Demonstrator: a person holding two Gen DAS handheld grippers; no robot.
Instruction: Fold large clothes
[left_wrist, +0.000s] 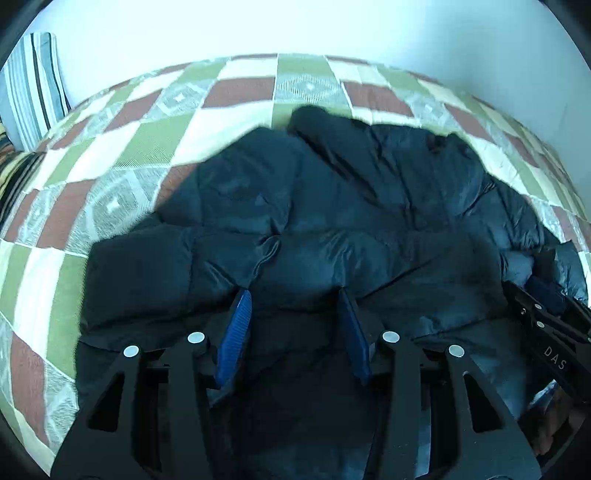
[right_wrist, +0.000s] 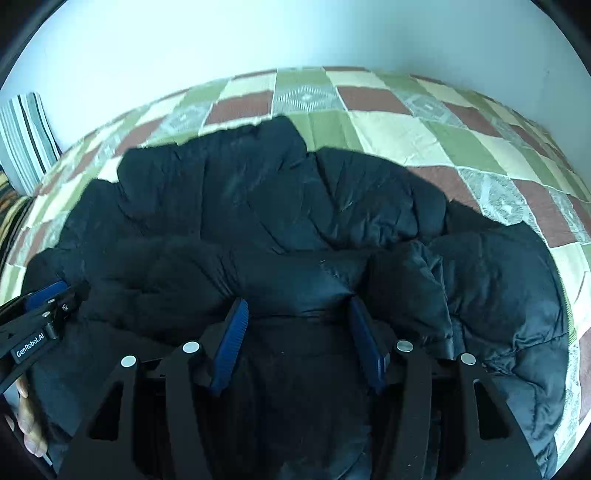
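Left gripper (left_wrist: 295, 295) first: its blue pads (left_wrist: 236, 332) stand spread apart, pressed down at the near edge of the puffy dark jacket (left_wrist: 332, 221), with a thick roll of fabric bulging between them but nothing pinched. Over to the right gripper (right_wrist: 297, 306) and it's the same story, jaws splayed wide, a fat quilted fold sitting in the gap, not clamped. The jacket lies sprawled across the checked bedspread (right_wrist: 406, 125), bunched into soft ridges, with a striped pillow (left_wrist: 33, 85) off at the far left by the wall. This thing looks light, squashy and slick-surfaced; I'd judge it will spring back and slide out of a shallow pinch. Best bet is a deep bite on the near hem or a seam. The near edge itself is hidden under both tools, the sleeves are hard to pick out in all that dark padding, and the collar I can't locate.
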